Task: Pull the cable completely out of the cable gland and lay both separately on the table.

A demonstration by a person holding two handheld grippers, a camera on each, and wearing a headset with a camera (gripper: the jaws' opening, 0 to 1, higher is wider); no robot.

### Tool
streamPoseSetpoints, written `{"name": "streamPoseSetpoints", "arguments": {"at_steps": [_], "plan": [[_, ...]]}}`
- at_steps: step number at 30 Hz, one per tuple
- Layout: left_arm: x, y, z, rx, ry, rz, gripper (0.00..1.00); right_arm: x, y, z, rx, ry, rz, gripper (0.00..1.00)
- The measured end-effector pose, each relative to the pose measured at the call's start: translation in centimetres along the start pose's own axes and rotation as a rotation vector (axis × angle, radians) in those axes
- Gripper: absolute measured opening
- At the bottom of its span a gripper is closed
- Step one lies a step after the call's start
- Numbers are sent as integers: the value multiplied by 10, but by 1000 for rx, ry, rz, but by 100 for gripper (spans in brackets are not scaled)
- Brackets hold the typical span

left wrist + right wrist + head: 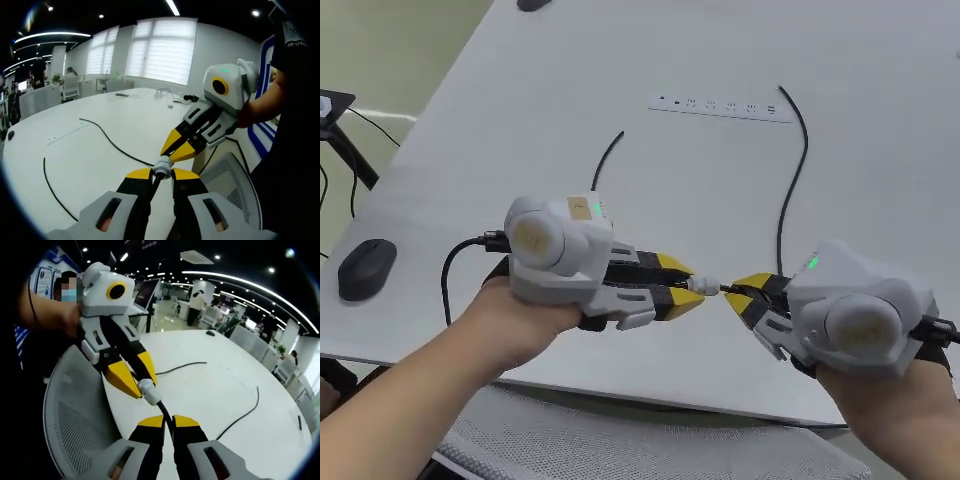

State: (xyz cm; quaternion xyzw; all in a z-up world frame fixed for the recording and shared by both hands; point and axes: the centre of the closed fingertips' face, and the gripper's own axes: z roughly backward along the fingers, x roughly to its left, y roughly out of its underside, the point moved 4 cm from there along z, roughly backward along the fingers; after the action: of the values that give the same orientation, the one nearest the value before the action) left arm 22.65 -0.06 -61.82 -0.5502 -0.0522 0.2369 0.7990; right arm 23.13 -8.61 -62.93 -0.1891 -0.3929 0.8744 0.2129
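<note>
White desk [620,80] takes most of the head view, with a grey mesh chair [620,440] under its near edge. Both tools are held up over that near edge, tips facing each other and nearly touching, left hand [510,320] and right hand [885,405] behind them. Left tongs [690,286] are clenched on the cable gland [147,389], the small white-grey piece sitting right at their yellow tips. Right tongs [732,291] are clamped on the black cable [165,412] just beside where it leaves the gland. Only a short stub of cable spans the gap, so cable and gland are joined and in the air, neither on the desk. On the desk: a dark mouse [365,268] at the left edge and a white power strip [720,107] further back. A long black lead [792,180] curves from near the strip down to behind the right tool. Can't tell if it's the same cable. A short black lead [608,158] lies well apart to the left of it.
</note>
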Motion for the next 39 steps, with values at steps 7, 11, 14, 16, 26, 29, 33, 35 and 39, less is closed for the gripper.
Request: {"name": "streamPoseSetpoints", "arguments": {"at_steps": [7,11,14,16,26,29,33,35,39], "plan": [[2,-1,3,-6,-10,4,15,-11,14,-1,20,24,-115,0],[2,0,5,-8,-14,3,15,-15,22,-3,32,38,-148,0],[1,0,6,-8,-17,4,15,-18,30,-4,50,51,-171,0],[1,0,8,-12,-17,7,15,-22,37,-4,62,66,-196,0],[-4,2,9,-22,-8,5,15,-33,73,-9,115,87,-452,0],[-6,3,7,-21,-5,4,15,-36,85,-12,131,104,-513,0],[-7,4,6,-20,2,2,15,-34,88,-13,132,92,-560,0],[-7,4,6,-20,0,4,15,-33,86,-13,132,93,-537,0],[-4,4,7,-22,-7,5,15,-33,86,-13,123,93,-528,1]]}}
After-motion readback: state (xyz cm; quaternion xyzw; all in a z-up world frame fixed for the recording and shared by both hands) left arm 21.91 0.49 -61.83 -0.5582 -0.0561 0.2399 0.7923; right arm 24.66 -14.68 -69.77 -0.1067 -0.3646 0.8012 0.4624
